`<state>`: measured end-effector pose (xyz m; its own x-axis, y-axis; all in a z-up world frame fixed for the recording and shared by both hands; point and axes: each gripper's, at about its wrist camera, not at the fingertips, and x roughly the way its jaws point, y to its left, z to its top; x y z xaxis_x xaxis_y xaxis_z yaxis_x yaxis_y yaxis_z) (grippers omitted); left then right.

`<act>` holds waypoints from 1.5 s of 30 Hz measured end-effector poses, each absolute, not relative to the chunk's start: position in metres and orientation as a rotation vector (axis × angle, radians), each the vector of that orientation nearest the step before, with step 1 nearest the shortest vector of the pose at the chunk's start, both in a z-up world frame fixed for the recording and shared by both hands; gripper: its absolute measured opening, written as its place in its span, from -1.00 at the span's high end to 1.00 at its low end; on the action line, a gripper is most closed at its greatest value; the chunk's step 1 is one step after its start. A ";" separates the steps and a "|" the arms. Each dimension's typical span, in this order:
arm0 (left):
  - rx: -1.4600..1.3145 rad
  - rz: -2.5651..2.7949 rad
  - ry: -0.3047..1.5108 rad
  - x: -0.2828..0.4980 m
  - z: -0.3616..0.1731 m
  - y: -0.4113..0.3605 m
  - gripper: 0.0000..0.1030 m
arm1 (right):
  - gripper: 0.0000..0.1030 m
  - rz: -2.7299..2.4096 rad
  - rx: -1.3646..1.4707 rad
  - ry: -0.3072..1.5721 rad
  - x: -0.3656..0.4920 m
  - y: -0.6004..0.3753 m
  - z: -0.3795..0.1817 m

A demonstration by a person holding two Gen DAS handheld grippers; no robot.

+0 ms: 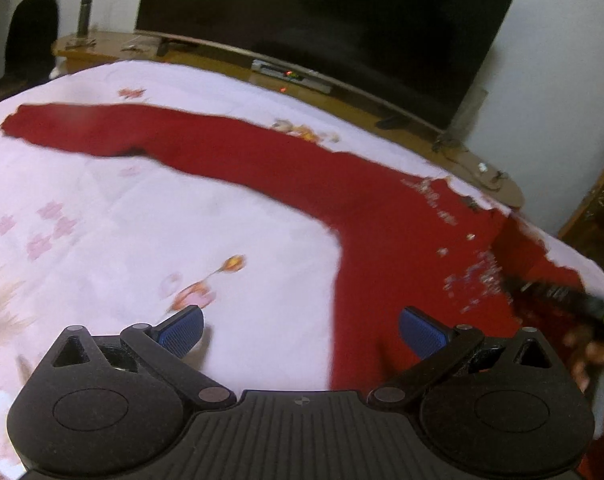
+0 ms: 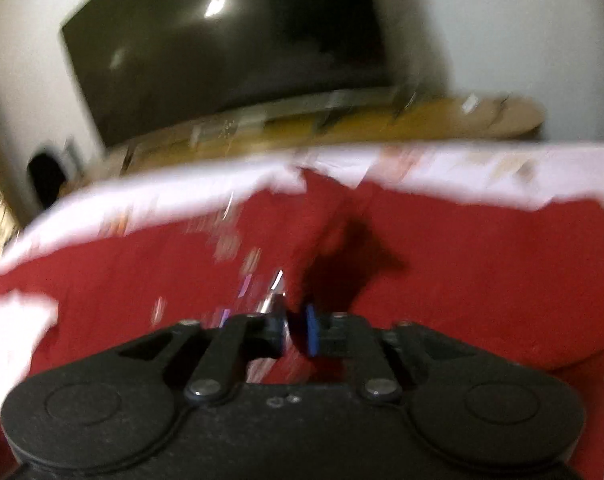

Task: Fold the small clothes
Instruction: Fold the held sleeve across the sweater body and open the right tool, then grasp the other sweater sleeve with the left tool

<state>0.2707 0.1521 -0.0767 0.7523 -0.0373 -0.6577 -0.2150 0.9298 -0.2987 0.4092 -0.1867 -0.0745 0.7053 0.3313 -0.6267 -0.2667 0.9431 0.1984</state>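
the left gripper (image 1: 300, 330) is spread wide; the right gripper (image 2: 295, 330), slightly apart, pinches nothing; grip the red garment (image 1: 382, 216) at lower right, fold flat.

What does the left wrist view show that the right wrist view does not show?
Only the left wrist view shows the long red sleeve stretched out flat toward the left, the flower print on the white bedsheet, and the left gripper wide open with nothing between its fingers.

Only the right wrist view shows the right gripper, its jaws slightly apart; the picture is too blurred to tell whether cloth is between them.

Both show the red garment with its shiny decoration, the bedsheet, the dark television and the wooden shelf under it.
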 end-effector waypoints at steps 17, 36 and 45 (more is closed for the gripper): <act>-0.440 -0.243 0.824 0.429 -0.090 0.011 -0.26 | 0.30 0.098 0.244 0.566 0.322 -0.326 -0.053; -0.360 -0.170 0.732 0.424 -0.061 0.089 0.95 | 0.27 0.015 0.334 0.658 0.343 -0.359 -0.089; -0.386 -0.116 0.812 0.430 -0.105 0.110 0.95 | 0.25 0.026 0.336 0.628 0.340 -0.359 -0.084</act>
<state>0.4298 0.1099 -0.1046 0.6860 -0.2473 -0.6843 -0.0455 0.9240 -0.3796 0.3403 -0.3590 -0.0841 0.8108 0.1248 -0.5719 0.0771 0.9457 0.3157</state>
